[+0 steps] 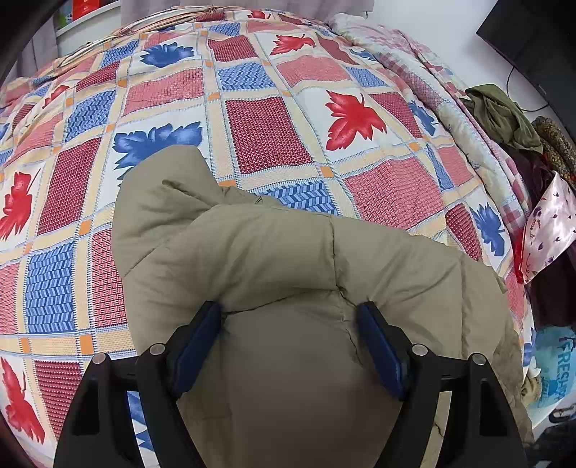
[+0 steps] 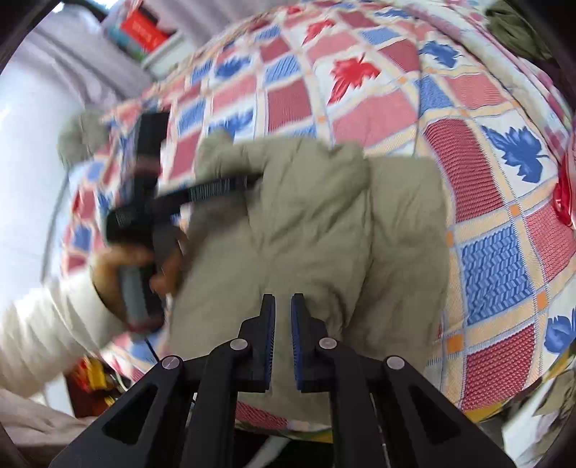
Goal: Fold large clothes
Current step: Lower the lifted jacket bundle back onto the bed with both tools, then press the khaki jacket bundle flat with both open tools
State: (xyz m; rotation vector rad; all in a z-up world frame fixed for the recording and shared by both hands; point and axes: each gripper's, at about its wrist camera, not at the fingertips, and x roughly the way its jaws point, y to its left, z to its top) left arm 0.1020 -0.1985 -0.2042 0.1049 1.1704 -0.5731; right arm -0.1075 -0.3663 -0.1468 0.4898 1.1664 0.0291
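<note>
A khaki padded jacket (image 1: 273,259) lies bunched on a bed with a red, blue and white patchwork cover (image 1: 266,133). My left gripper (image 1: 289,315) is open, its blue-padded fingers spread over a fold of the jacket, fabric bulging between them. In the right wrist view the jacket (image 2: 309,230) lies folded over itself in the middle of the bed. My right gripper (image 2: 283,306) is nearly closed, a narrow gap between the pads, nothing held, just above the jacket's near edge. The left gripper (image 2: 248,180) shows blurred at the left, on the jacket.
A rolled quilt (image 1: 424,82) runs along the bed's far right edge. A pile of clothes (image 1: 504,115) and a pink satin bag (image 1: 547,226) lie at the right. A shelf with boxes (image 2: 144,32) stands behind the bed's head. The bed's front edge (image 2: 273,421) is close below.
</note>
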